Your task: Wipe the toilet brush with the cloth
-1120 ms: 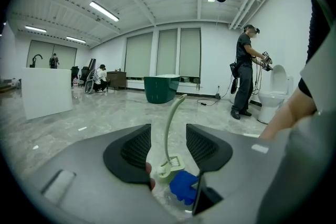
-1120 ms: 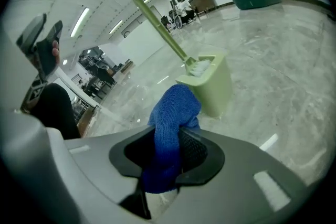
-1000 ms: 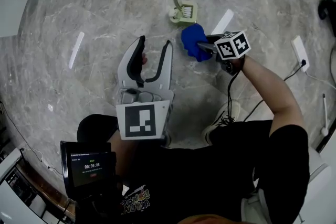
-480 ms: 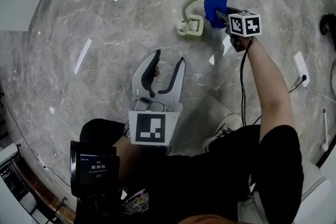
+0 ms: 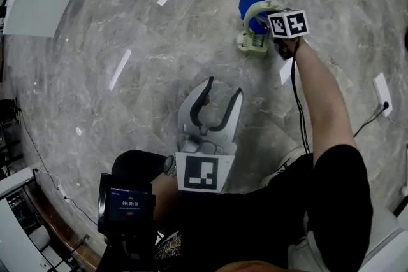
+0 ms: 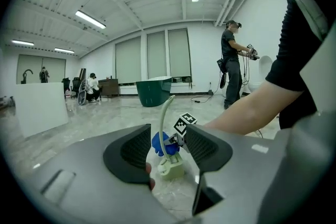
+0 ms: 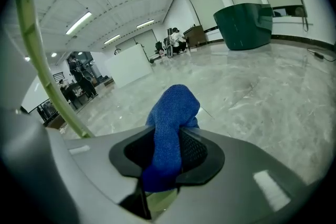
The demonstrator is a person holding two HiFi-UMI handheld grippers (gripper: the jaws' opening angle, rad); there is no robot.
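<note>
Head view gives us both tools over the grey marble floor (image 5: 95, 41). Our right gripper (image 5: 262, 23) is clenched on the blue cloth (image 5: 250, 4), which bunches out past its jaw tips. The pale green toilet brush (image 5: 252, 43) stands on the floor right at this gripper's tip, its head just below the jaws and its curved handle arching across the cloth. We cannot tell whether cloth and handle actually touch.

In the right gripper view the grip is plain. The two dark pads of the right gripper (image 7: 165, 152) pinch the cloth (image 7: 170, 113), a fold of which rises upright beyond the jaws. The brush handle (image 7: 37, 44) runs as a thin green bar close by on the gripper's left side, and a bit of green shows under the jaws.

Our left gripper (image 5: 223, 89) hangs well short of the brush, with its jaws spread apart and nothing between the pads. In the left gripper view, the left gripper (image 6: 168, 149) points level at the scene. The brush (image 6: 170, 165), the cloth (image 6: 160, 143) and the right gripper (image 6: 172, 139) show through its gap, some way ahead of it. Far beyond its jaws stands a dark green tub (image 6: 153, 91).
</note>
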